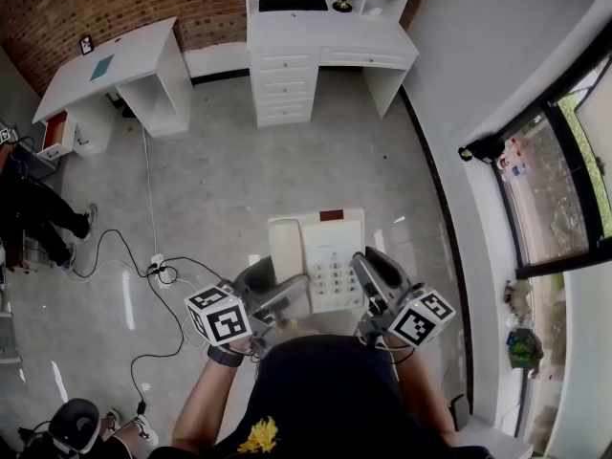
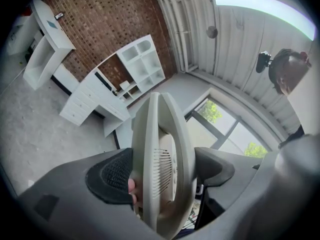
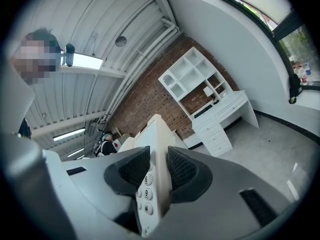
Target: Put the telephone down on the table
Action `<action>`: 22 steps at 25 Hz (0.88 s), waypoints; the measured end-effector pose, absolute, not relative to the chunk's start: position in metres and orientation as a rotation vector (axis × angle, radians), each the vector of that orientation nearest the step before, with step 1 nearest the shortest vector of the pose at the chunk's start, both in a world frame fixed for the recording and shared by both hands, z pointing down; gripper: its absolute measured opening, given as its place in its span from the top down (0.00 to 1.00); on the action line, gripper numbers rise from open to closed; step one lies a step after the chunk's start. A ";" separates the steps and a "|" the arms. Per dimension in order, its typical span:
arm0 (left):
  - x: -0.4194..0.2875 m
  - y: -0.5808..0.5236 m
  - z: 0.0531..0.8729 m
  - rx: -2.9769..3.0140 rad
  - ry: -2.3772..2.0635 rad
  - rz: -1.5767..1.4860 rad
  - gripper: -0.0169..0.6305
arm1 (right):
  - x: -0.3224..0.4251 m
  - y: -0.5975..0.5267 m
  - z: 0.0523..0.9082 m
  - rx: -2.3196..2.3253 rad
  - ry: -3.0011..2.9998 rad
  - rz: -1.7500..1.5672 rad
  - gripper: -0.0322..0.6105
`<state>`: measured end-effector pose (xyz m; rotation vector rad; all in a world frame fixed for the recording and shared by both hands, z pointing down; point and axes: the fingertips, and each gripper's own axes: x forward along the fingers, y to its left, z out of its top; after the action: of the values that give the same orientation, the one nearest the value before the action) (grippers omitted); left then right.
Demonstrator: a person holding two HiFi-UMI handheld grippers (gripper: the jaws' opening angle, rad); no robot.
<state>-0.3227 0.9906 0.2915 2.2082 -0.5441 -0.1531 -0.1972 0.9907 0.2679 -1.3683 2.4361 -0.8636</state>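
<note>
Out above the grey floor (image 1: 239, 180), the beige telephone (image 1: 330, 256) is held level in the air. At its nine o'clock side the left tongs (image 2: 162, 171), spread wide, seem clamped across the handset (image 1: 285, 247). The right tongs (image 3: 156, 171), narrower, pinch the keypad (image 1: 335, 273) edge at three o'clock. A white tabletop (image 1: 325, 36) stands well off at twelve.

The phone (image 1: 320, 256) is smooth cream plastic with a faint sheen. The left tool (image 2: 160, 173) and right tool (image 3: 154, 171) have matt grey plastic shells and black, dimpled, rubbery pads (image 3: 182, 170). The floor (image 1: 239, 180) is glossy, polished grey stone. The wall (image 1: 57, 8) is rough red brick. The desk (image 1: 330, 36) is smooth and white.
</note>
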 end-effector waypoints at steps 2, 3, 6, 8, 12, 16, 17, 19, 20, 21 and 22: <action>-0.316 0.980 0.293 2.211 -0.524 -0.141 0.35 | -0.190 0.983 0.269 -1.387 2.423 -0.862 0.78; -0.312 0.974 0.293 2.217 -0.513 -0.134 0.35 | -0.186 0.977 0.269 -1.394 2.416 -0.860 0.78; -0.296 0.950 0.293 2.237 -0.495 -0.113 0.35 | -0.170 0.955 0.272 -1.394 2.390 -0.861 0.78; -0.285 0.929 0.293 2.255 -0.496 -0.093 0.35 | -0.159 0.936 0.274 -1.376 2.368 -0.870 0.78; -0.258 0.885 0.289 2.280 -0.518 -0.057 0.35 | -0.132 0.892 0.275 -1.358 2.346 -0.867 0.77; -0.225 0.838 0.283 2.281 -0.534 -0.050 0.35 | -0.099 0.844 0.271 -1.335 2.347 -0.872 0.77; -0.216 0.829 0.281 2.283 -0.540 -0.046 0.35 | -0.090 0.834 0.269 -1.329 2.349 -0.873 0.77; -0.196 0.810 0.277 2.291 -0.551 -0.037 0.35 | -0.070 0.814 0.267 -1.318 2.350 -0.875 0.77; -0.185 0.799 0.275 2.292 -0.556 -0.032 0.35 | -0.059 0.803 0.265 -1.311 2.350 -0.875 0.77; -0.172 0.786 0.274 2.294 -0.562 -0.027 0.35 | -0.046 0.790 0.265 -1.302 2.348 -0.877 0.77; -0.159 0.772 0.272 2.296 -0.568 -0.020 0.35 | -0.032 0.775 0.264 -1.292 2.344 -0.880 0.77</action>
<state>-0.1585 0.7717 0.2723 2.2957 -0.5677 -0.0196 -0.0321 0.7748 0.2643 -1.2921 2.3436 -0.8800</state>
